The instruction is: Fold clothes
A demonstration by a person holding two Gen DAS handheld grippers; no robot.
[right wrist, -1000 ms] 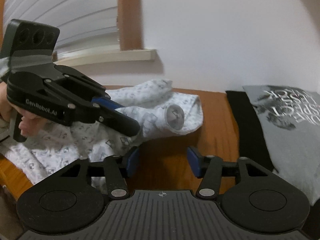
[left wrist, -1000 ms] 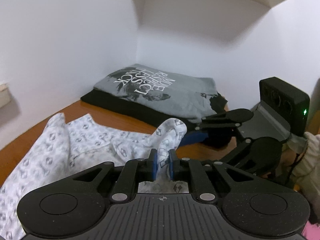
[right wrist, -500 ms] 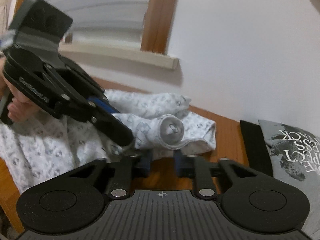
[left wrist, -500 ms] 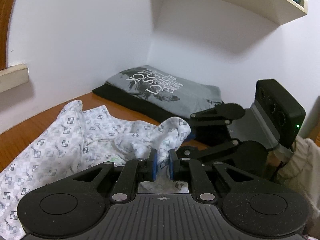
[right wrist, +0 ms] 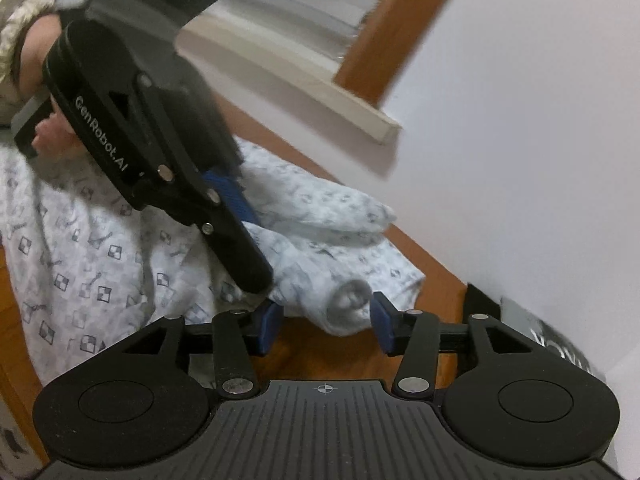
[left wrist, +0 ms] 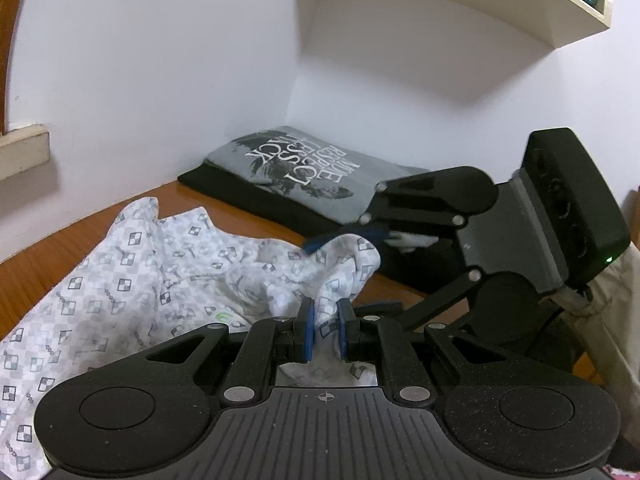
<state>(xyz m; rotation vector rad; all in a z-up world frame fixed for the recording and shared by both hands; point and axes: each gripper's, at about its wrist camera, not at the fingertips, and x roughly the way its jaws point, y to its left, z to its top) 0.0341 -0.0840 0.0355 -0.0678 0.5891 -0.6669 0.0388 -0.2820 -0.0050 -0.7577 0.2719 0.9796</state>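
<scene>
Currently the patterned garment (left wrist: 120, 280) is spread crumpled on the wooden desk (left wrist: 60, 248). A raised fold of it is pinched tight between the blue pads of the left gripper (left wrist: 324, 330). The right gripper (right wrist: 324, 326) is released, jaws wide apart, with a rolled cuff (right wrist: 348, 306) of the garment just ahead between them. Far corner of the desk is occupied by a folded grey printed T-shirt (left wrist: 304, 172) stacked on a folded black garment (left wrist: 240, 196). A wall shelf (left wrist: 460, 20) is seen above; a window sill (right wrist: 304, 92) is seen behind the garment.
</scene>
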